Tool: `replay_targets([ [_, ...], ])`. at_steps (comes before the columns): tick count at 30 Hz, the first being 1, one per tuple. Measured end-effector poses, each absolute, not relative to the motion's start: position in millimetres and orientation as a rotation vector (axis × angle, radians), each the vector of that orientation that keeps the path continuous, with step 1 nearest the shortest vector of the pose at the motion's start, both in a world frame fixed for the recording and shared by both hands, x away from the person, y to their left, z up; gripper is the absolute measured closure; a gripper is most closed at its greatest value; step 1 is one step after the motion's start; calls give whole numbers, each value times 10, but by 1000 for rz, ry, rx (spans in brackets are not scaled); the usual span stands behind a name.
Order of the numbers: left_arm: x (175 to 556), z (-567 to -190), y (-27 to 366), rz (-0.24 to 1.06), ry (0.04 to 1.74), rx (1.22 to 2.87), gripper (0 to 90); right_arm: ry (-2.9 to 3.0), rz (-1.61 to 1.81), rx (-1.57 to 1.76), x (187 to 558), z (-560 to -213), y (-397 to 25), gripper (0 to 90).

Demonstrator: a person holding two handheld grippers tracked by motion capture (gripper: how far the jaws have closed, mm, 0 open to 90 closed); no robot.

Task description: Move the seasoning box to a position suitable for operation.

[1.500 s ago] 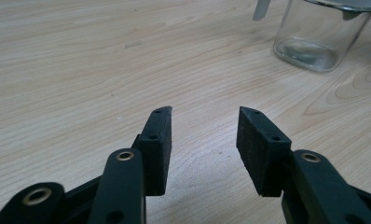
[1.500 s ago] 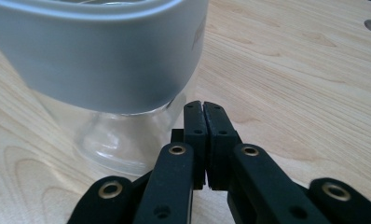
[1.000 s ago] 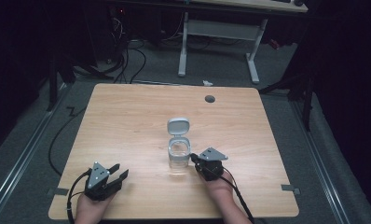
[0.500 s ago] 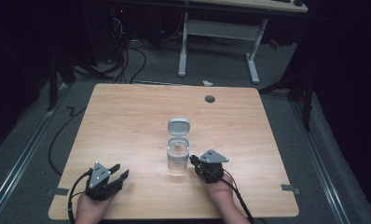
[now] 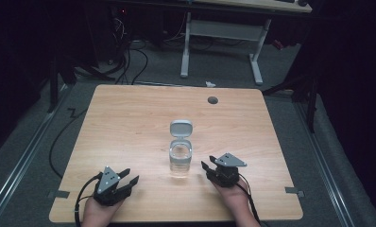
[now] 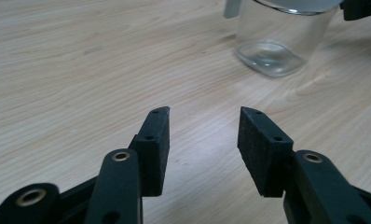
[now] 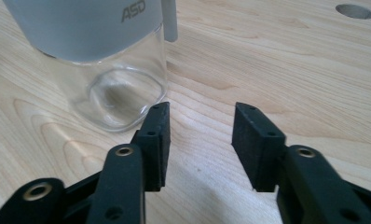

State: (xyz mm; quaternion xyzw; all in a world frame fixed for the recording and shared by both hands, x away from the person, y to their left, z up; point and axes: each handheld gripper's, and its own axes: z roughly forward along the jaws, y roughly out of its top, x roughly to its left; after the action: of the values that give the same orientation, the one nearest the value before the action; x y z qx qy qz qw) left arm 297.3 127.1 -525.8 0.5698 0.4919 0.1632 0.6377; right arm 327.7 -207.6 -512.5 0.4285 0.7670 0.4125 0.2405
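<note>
**Grippers parted beside a glass jar**

Both grippers are held wide apart and empty: left gripper point(image 5: 128, 180) lower left, right gripper point(image 5: 206, 167) just beside the clear jar point(image 5: 180, 161) at centre, its grey lid point(image 5: 181, 128) flipped up. A round hole point(image 5: 212, 100) is seen in the wooden table point(image 5: 129, 118), upper right.

You see a clear glass jar point(image 5: 180, 158) with a grey collar standing upright near the middle of the table point(image 5: 129, 118), its hinged grey lid point(image 5: 181, 128) flipped open toward the cable hole point(image 5: 212, 100).
</note>
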Motion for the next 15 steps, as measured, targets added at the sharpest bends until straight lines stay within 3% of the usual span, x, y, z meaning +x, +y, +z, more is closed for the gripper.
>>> replay_targets([
  [3, 2996, -5249, 1070, 342, 1123, 1309, 544, 2058, 1185, 1177, 3202, -5139, -2150, 572],
  [8, 2960, -5246, 608, 318, 1055, 1351, 553, 2053, 1181, 1171, 3144, -5159, -2242, 663],
  [15, 2983, -5253, 129, 237, 1022, 1407, 715, 2002, 1226, 1238, 3129, -5081, -2326, 757],
])
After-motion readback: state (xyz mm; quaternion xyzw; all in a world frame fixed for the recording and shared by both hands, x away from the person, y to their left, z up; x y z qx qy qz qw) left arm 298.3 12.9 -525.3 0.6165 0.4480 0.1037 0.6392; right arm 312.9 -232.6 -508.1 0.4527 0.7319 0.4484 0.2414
